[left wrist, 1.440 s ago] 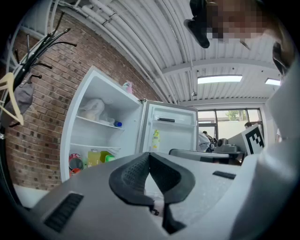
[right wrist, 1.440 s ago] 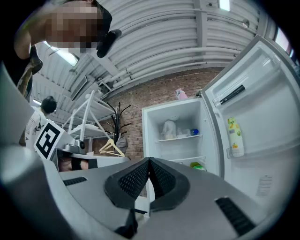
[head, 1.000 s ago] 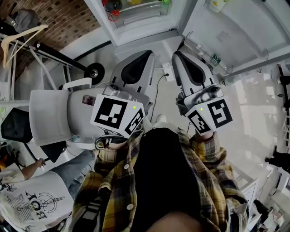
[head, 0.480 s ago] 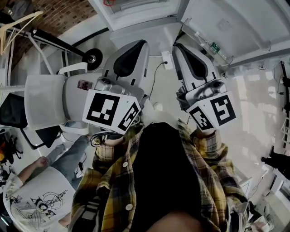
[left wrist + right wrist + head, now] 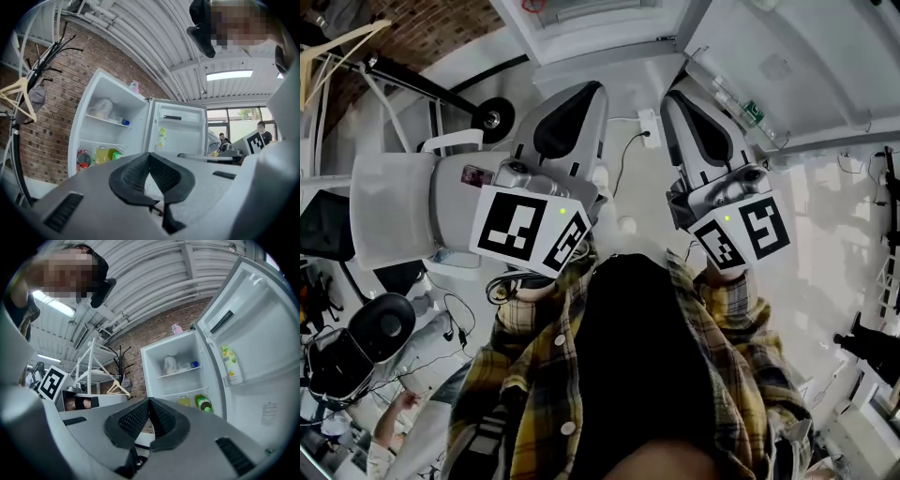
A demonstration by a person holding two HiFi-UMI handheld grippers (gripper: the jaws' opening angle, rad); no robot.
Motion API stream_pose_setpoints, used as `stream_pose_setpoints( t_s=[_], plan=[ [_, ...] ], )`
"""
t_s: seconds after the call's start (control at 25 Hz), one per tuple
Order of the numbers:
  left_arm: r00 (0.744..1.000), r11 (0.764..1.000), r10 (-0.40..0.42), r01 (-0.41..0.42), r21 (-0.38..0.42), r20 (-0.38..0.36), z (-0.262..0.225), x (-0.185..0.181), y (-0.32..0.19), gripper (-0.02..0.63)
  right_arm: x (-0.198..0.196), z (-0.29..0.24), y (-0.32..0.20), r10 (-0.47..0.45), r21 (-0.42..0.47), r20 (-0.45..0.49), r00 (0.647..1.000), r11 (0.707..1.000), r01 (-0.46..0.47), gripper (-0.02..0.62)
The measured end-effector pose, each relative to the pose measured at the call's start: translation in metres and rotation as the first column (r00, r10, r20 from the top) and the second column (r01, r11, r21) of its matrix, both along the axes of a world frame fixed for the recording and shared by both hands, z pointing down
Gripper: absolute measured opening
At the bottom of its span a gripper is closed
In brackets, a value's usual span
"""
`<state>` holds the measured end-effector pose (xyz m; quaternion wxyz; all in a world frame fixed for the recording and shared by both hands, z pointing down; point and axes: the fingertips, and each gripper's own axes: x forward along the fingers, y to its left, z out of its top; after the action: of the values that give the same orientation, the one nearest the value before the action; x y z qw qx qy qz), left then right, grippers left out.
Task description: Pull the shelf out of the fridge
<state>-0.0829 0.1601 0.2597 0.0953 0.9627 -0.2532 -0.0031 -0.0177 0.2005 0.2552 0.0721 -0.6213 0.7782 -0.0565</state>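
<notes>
- The fridge point(image 5: 87, 123) stands open against a brick wall. Both shelves sit in place inside it: the upper shelf point(image 5: 108, 121) and the lower shelf point(image 5: 99, 143).
- On the upper shelf I see a white bundle point(image 5: 101, 108) and a small blue-capped thing point(image 5: 125, 123); I cannot tell what it is.
- Under the lower shelf stand a red container point(image 5: 83, 158), a yellow bottle point(image 5: 101, 154) and a green bottle point(image 5: 115, 153).
- The open door point(image 5: 180, 133) holds one yellow-green bottle point(image 5: 161, 137) in its rack, and a pink thing point(image 5: 135, 86) sits on top of the fridge.
- My left claw point(image 5: 149, 157) is clenched, pads together with nothing between them, well apart from the fridge.
- My right claw point(image 5: 149, 401) is clenched in the same way, also empty and well apart from the fridge.
- The red container shows only in the left gripper view; in the right gripper view I find just the yellow and green bottles.
- The head view gives only a strip of the fridge at its top edge. It alone shows my plaid shirt point(image 5: 534, 375) and a grey chair point(image 5: 403, 211).
</notes>
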Motion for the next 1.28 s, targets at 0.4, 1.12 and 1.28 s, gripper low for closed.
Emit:
stream_pose_setpoints(
  t_s=[0.4, 1.12, 1.28],
  plan=[
    [1.000, 0.999, 0.022, -0.021, 0.026, -0.020, -0.013, 0.012, -0.084, 0.005, 0.007, -0.011, -0.086, 0.005, 0.020, -0.001, 1.000, 1.000, -0.005, 0.018],
    [0.997, 0.997, 0.073, -0.073, -0.001, -0.009, -0.004, 0.019, -0.188, 0.005, 0.022, -0.006, -0.190, 0.070, -0.013, 0.068, 0.995, 0.998, -0.069, 0.018],
    [0.998, 0.998, 0.061, -0.061, 0.001, 0.000, -0.002, 0.030, -0.191, 0.005, 0.035, -0.009, -0.195, 0.059, -0.006, 0.065, 0.996, 0.998, -0.059, 0.018]
  ],
)
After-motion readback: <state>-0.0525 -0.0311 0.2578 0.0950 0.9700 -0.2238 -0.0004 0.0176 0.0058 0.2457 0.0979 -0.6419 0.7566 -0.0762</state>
